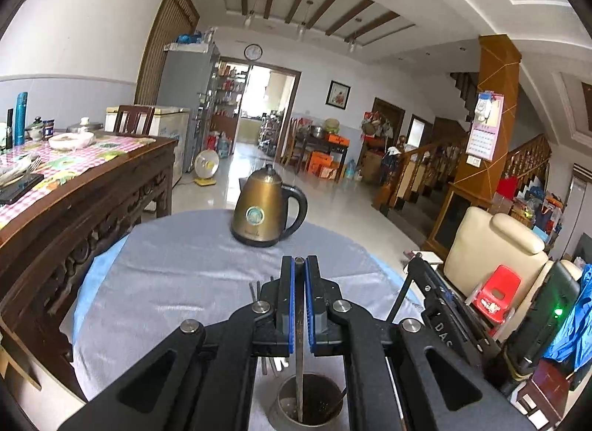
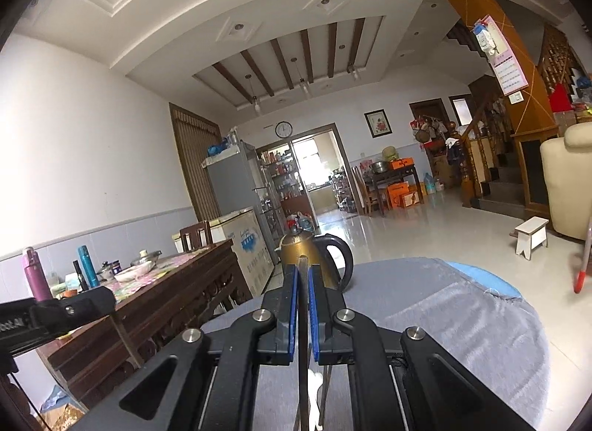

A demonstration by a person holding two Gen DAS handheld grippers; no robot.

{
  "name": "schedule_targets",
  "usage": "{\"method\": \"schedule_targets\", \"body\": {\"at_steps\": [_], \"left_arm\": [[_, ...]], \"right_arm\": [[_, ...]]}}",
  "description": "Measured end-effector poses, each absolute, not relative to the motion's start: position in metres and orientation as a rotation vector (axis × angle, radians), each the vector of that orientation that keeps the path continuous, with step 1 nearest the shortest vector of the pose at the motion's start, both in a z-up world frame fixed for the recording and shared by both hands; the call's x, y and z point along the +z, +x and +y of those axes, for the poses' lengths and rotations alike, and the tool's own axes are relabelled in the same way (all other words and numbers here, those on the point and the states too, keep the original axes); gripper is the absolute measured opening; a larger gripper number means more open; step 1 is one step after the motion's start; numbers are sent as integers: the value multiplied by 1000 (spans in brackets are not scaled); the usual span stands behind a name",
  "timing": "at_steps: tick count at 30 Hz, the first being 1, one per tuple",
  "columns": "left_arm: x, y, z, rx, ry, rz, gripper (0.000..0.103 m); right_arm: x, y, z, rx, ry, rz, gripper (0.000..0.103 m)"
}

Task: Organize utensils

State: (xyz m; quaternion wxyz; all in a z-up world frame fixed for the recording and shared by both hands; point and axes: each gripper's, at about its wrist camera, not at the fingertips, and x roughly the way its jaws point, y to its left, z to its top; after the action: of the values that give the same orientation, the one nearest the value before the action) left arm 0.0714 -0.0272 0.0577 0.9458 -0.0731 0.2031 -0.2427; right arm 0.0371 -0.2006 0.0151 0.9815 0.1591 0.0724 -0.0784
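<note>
Fingers (image 1: 292,301) pinch chopstick (image 1: 299,386) — tip (low) in cup (image 1: 285,399).

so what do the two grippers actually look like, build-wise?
Both match: the left gripper and right gripper are matte black linkage frames with silver round pivot bolts, triangular cutouts in the side arms, and two flat fingers lined with ribbed blue pads. In the left view the right unit's side carries white lettering and a green light glows behind it. No hands or sleeves show.

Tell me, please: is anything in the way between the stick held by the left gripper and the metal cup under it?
Nothing visible. The left gripper is shut on the stick, whose lower end already reaches into the open metal cup.
</note>
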Motion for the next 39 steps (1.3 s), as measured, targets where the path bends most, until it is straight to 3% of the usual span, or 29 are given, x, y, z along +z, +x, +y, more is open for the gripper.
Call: {"method": "schedule_targets", "body": {"at_steps": [31,38,39], "left_arm": [[29,82,-18,-431,-155,553,6],[33,81,-15,-425,-151,535,6],[34,81,-15,-424,-151,527,6]], "right_arm": [[-9,25,-205,-67,336,269,7],[-7,27,-206,-52,343,278,10],[-6,27,-207,-56,343,279,17]]}}
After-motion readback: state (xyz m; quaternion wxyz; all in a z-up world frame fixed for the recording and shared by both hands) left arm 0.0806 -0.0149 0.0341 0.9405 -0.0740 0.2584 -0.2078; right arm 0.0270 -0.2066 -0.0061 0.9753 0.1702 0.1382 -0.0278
